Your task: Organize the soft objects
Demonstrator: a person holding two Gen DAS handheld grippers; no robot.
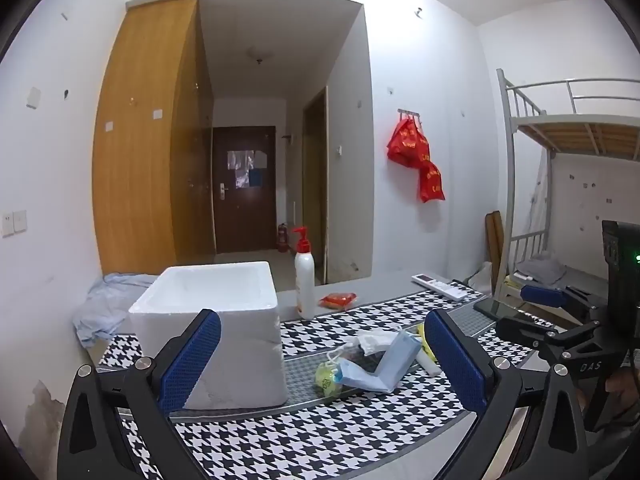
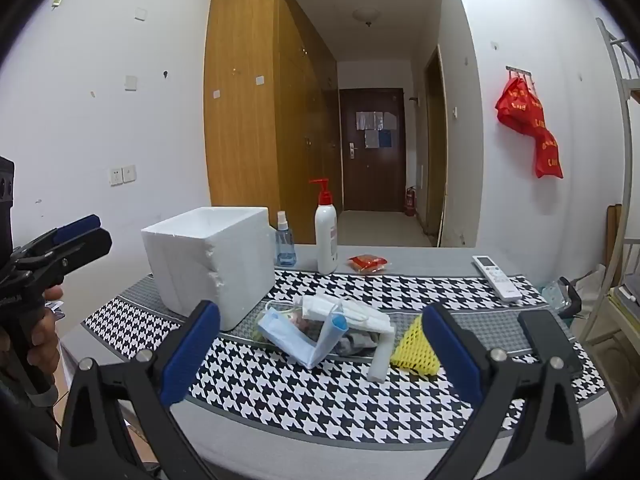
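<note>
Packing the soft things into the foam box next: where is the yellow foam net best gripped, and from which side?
Grip the yellow foam net across its narrow upper tip, coming from above with the right gripper. It lies flat, tapering upward, its right side free; a white roll crowds its left.

Both wrist views face the foam box (image 1: 208,320) from close, low angles.

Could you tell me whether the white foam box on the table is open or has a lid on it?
Open. The white foam box has no lid; its rim and hollow white inside show from above, though its bottom is hidden.
</note>
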